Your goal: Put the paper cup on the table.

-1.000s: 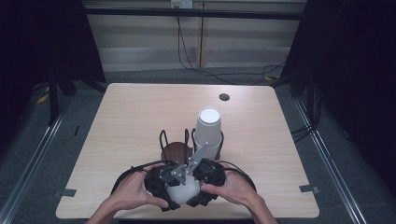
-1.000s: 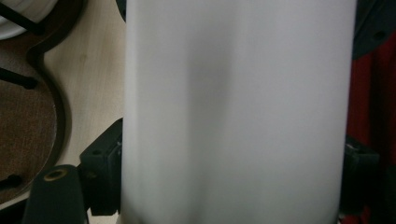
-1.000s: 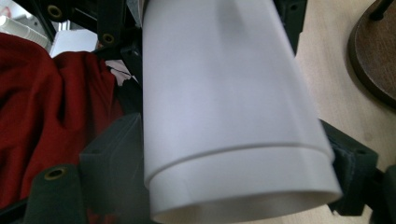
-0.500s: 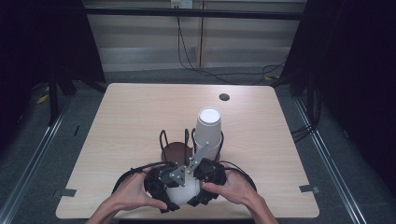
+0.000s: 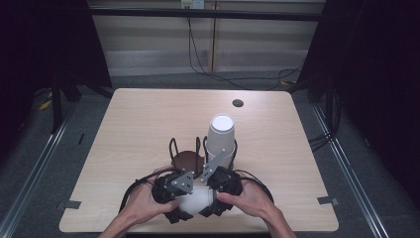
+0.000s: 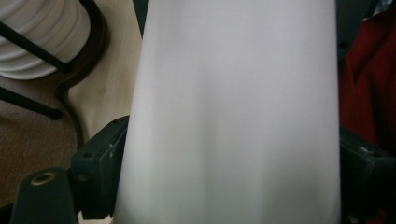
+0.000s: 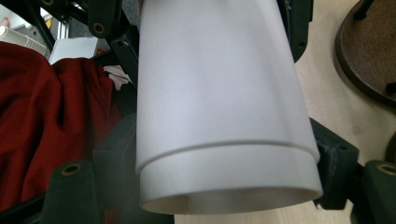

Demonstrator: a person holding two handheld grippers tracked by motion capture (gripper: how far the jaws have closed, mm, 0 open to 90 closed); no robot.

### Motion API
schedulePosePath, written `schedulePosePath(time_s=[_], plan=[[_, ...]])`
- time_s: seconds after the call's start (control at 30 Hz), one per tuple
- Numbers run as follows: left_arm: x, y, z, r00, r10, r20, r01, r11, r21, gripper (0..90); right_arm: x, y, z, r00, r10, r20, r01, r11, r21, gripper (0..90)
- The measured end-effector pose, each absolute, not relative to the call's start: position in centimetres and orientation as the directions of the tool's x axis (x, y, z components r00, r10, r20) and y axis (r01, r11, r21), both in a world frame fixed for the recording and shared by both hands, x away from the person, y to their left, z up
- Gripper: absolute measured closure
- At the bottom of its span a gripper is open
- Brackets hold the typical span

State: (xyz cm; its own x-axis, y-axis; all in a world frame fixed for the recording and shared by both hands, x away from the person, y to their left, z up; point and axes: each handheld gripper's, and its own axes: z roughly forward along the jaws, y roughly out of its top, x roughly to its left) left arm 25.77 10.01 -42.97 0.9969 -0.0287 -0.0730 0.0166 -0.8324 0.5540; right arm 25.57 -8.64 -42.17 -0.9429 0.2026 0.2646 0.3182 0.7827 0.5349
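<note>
Two nested white paper cups (image 5: pixel 194 199) lie on their side near the table's front edge, between both hands. My left gripper (image 5: pixel 184 194) reaches in from the left. Its jaws have just been opening, and the cup (image 6: pixel 233 112) sits between them with the pads hidden behind it. My right gripper (image 5: pixel 212 191) comes from the right and is shut on the outer cup (image 7: pixel 219 93). The inner cup's rim (image 7: pixel 229 186) sticks out below the outer one.
Just behind the hands stands a wire cup holder on a brown base (image 5: pixel 187 161), with a tall stack of white cups (image 5: pixel 221 136) in its right bay. A dark round hole (image 5: pixel 237 103) marks the far side of the table (image 5: pixel 133 129). Red clothing (image 7: pixel 51 121) is close behind the cups.
Both hands stay in the same spot. The left gripper's body looks slightly shifted around the cup. Holder and stack have not moved.
</note>
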Motion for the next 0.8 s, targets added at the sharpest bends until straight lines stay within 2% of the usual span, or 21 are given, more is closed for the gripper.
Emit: schedulePosePath(time_s=[0.3,0.53,0.7,0.8], plan=[[26.4,11.3,-42.0,0.991,-0.051,-0.123,0.041,-0.762,0.646,13.7,25.6,-8.7,-42.1,-0.943,0.195,0.271,0.317,0.774,0.548,25.4],[26.7,11.9,-41.5,0.989,-0.003,-0.149,0.101,-0.722,0.684,12.4,25.6,-9.1,-42.2,-0.939,0.201,0.280,0.327,0.774,0.543,25.5],[26.7,12.2,-41.1,0.990,0.011,-0.141,0.108,-0.702,0.704,15.5,25.5,-9.7,-42.2,-0.935,0.213,0.282,0.339,0.766,0.546,25.5],[26.8,12.4,-41.1,0.987,0.044,-0.156,0.145,-0.668,0.730,15.6,25.5,-10.0,-42.2,-0.934,0.218,0.285,0.346,0.757,0.555,25.5]])
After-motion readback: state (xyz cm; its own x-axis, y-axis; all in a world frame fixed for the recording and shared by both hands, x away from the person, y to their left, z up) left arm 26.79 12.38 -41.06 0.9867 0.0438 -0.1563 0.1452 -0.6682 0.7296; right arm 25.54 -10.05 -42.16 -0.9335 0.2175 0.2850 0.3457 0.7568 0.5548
